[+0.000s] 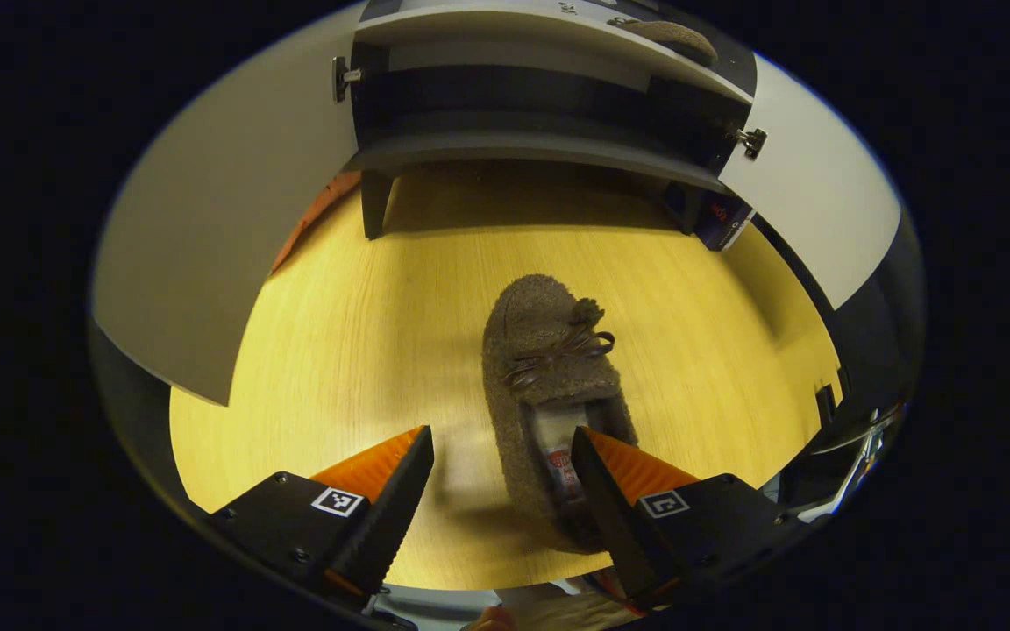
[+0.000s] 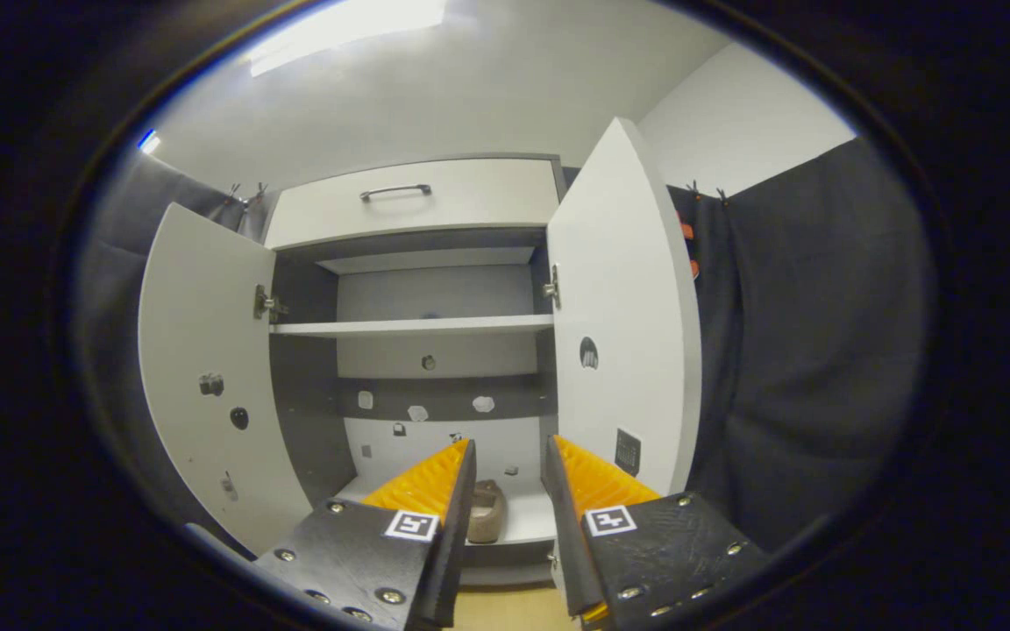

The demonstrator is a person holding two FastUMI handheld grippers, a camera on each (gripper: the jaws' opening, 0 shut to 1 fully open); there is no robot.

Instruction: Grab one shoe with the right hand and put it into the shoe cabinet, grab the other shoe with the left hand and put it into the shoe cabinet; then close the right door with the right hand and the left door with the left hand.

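Observation:
A brown fuzzy shoe (image 1: 549,368) with a bow lies on the wooden floor (image 1: 338,350), toe toward the shoe cabinet (image 1: 514,145). My left gripper (image 1: 501,456) is open and low over the shoe's heel end. One finger sits at the shoe's opening and the other stands over the floor on its left, so they straddle the shoe's left wall. The other brown shoe (image 1: 672,35) rests on the cabinet's bottom shelf. In the right gripper view that shoe (image 2: 486,513) shows between the fingers of my right gripper (image 2: 509,456), which is open, holds nothing and stands back from the cabinet (image 2: 408,326).
Both white doors stand wide open: left door (image 2: 207,368) and right door (image 2: 628,333), also seen as left door (image 1: 224,245) and right door (image 1: 812,202). A drawer with a handle (image 2: 395,190) tops the cabinet. A small box (image 1: 724,223) lies by the cabinet's right leg.

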